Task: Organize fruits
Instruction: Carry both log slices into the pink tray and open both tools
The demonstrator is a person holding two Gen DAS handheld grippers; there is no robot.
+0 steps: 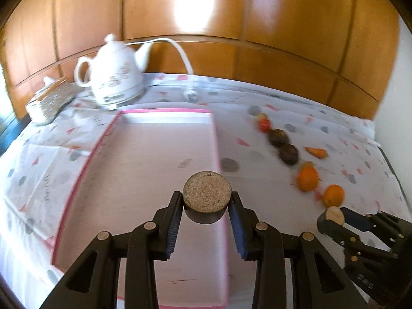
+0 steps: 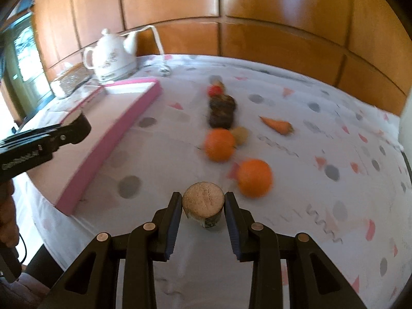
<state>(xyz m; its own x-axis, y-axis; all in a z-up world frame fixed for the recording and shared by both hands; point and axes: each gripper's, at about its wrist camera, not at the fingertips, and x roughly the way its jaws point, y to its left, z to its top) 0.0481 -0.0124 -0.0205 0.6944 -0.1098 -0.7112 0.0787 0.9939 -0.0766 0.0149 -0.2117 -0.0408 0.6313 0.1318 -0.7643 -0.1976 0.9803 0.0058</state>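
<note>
the left gripper (image 1: 206,203) is squeezed tight on a dark round piece (image 1: 206,196), held up between its two fingers. the right gripper (image 2: 203,204) is squeezed on a pale round piece (image 2: 203,203) the same way. a bit of hand (image 2: 7,221) shows behind the left gripper.

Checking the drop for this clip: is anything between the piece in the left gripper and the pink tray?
Nothing visible. The left gripper holds the dark round piece over the pink tray, whose floor below looks bare. The oranges lie off to the right on the tablecloth.
</note>
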